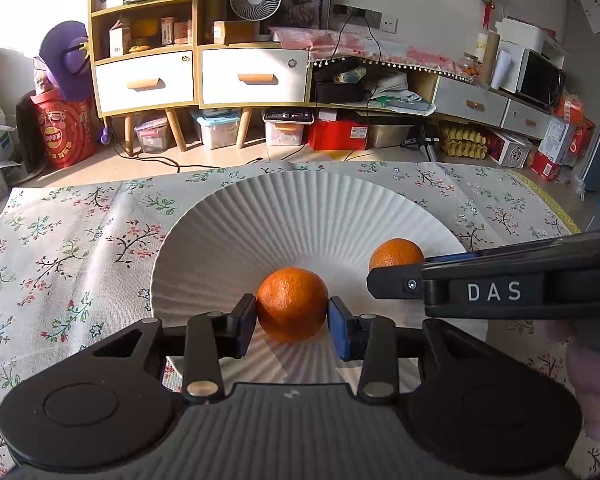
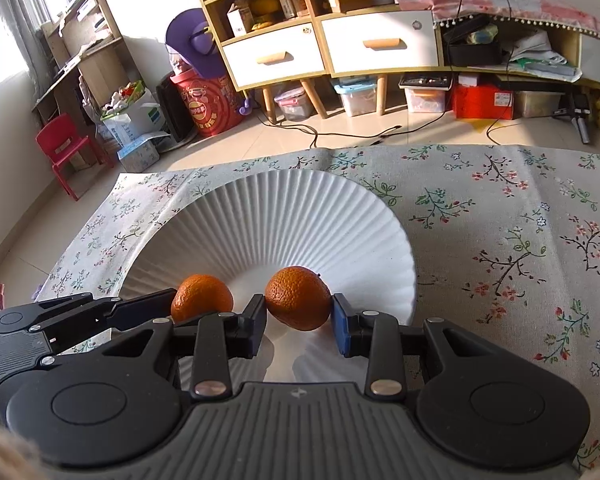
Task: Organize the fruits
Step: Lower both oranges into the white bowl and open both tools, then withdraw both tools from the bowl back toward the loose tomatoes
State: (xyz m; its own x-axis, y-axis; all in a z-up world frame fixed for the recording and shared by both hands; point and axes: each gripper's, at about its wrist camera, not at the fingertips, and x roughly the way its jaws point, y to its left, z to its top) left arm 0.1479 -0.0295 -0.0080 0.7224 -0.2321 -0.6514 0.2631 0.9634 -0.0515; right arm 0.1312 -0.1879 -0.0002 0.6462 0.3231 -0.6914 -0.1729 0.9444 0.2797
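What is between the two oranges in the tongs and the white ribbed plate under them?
Nothing visible. The left tongs grip one round orange and the right tongs grip the other orange, both low over the bare centre of the white ribbed plate. Only open plate surface lies beneath each fruit.

light: bright daylight from the window (image 2: 4,40) at left, blown out
shadows: soft, on the ribbed plate (image 1: 300,216)
distortion: fisheye bending at edges
focus: sharp, corners dark

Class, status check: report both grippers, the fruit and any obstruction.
Left gripper shut on round orange tangerine. Right gripper shut on second tangerine. Both over white ribbed plate. Nothing obstructing.
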